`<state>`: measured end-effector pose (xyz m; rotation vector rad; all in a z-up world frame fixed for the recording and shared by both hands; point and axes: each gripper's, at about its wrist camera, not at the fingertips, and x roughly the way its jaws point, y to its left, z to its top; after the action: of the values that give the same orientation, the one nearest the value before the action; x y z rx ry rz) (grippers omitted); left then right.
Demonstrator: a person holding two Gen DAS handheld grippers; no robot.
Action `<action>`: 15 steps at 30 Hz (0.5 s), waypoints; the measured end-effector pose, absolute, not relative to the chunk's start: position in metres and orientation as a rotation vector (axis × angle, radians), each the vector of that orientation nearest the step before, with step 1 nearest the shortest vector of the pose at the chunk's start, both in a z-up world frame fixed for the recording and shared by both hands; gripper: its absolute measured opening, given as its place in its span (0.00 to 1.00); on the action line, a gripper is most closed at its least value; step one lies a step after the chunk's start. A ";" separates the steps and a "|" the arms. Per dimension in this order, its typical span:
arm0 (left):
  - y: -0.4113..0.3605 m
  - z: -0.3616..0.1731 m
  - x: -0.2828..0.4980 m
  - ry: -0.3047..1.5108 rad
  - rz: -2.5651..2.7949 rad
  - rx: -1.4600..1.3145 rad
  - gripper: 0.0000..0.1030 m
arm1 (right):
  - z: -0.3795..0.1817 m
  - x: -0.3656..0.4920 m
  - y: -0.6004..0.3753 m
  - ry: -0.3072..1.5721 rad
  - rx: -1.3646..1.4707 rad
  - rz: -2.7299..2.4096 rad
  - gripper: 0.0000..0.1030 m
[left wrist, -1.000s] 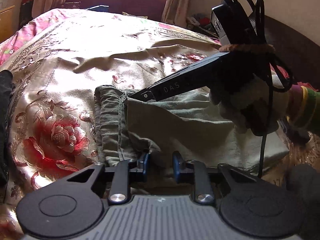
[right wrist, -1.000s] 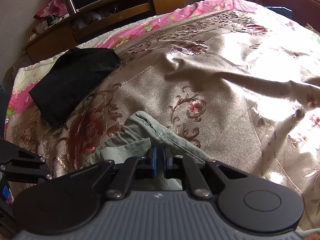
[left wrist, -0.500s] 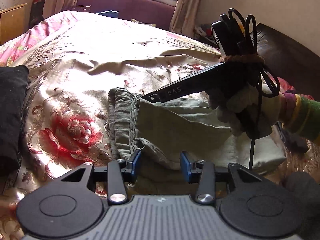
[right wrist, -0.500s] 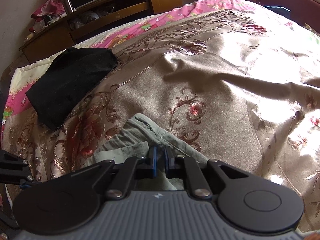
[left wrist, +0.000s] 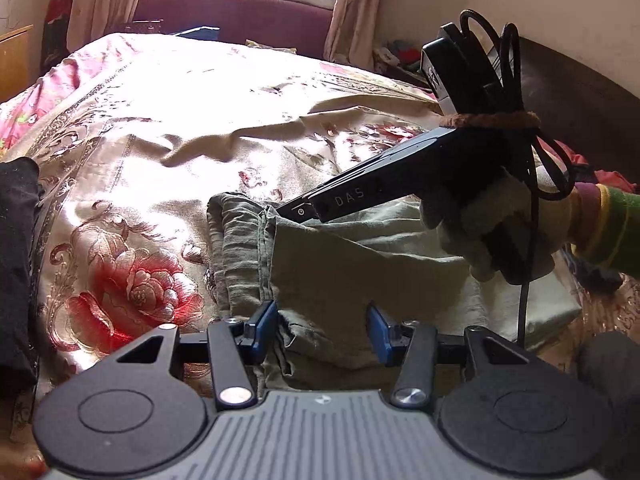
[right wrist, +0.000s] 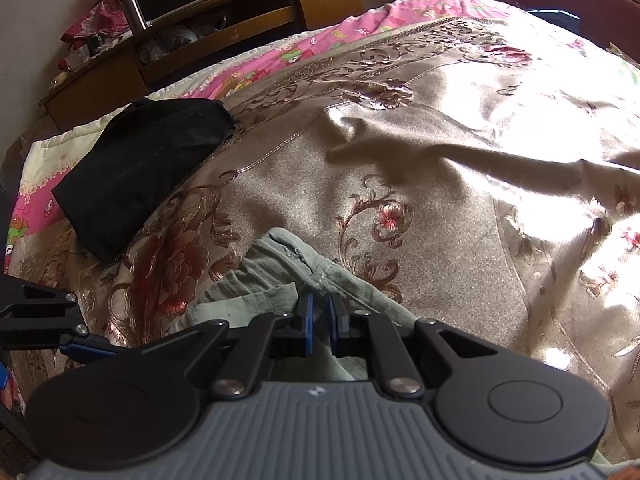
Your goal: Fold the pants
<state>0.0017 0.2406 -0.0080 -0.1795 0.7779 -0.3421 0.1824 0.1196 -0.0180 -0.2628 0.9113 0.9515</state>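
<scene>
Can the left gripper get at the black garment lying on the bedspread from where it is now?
Probably yes. The left gripper stands open over the green pants, pinching nothing, and the black garment lies just to its left across bare bedspread.

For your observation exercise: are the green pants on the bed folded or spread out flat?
Folded. The green pants lie as a compact layered bundle on the bedspread, one layer doubled over another, its edge across the lower layer.

White letters "DAS" on the black side of the right gripper [left wrist: 294,210], just above the green pants [left wrist: 360,264], no other readable text
</scene>
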 end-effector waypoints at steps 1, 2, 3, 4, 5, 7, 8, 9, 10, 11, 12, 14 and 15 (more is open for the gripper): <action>0.241 -0.010 0.003 0.793 -0.348 -0.188 0.59 | -0.018 0.182 0.120 0.911 -0.264 0.951 0.11; 0.242 -0.011 0.003 0.803 -0.363 -0.204 0.59 | -0.018 0.182 0.120 0.911 -0.265 0.951 0.11; 0.244 -0.011 0.003 0.804 -0.379 -0.223 0.59 | -0.018 0.182 0.121 0.911 -0.266 0.950 0.11; 0.245 -0.010 0.003 0.800 -0.388 -0.240 0.59 | -0.018 0.182 0.121 0.910 -0.268 0.949 0.11; 0.247 -0.008 0.001 0.790 -0.400 -0.264 0.59 | -0.018 0.182 0.121 0.910 -0.268 0.949 0.11; 0.250 -0.004 0.000 0.778 -0.417 -0.280 0.59 | -0.018 0.182 0.121 0.911 -0.268 0.949 0.11; 0.251 -0.004 0.001 0.778 -0.414 -0.274 0.59 | -0.018 0.182 0.121 0.912 -0.269 0.949 0.11; 0.251 -0.003 0.001 0.780 -0.405 -0.264 0.59 | -0.019 0.182 0.121 0.912 -0.269 0.950 0.11; 0.253 -0.005 0.004 0.785 -0.392 -0.262 0.59 | -0.018 0.182 0.121 0.913 -0.269 0.949 0.11; 0.254 -0.007 0.008 0.791 -0.383 -0.271 0.59 | -0.019 0.182 0.121 0.913 -0.270 0.949 0.11; 0.256 -0.009 0.012 0.794 -0.375 -0.284 0.59 | -0.019 0.182 0.121 0.913 -0.270 0.949 0.11; 0.261 -0.012 0.018 0.790 -0.380 -0.313 0.59 | -0.019 0.182 0.121 0.912 -0.271 0.950 0.11; 0.261 -0.013 0.022 0.788 -0.390 -0.321 0.59 | -0.019 0.182 0.121 0.913 -0.272 0.951 0.11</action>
<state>0.0217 0.2614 -0.0131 -0.3211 0.7882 -0.3895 0.1824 0.1205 -0.0188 -0.2725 0.9131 0.9509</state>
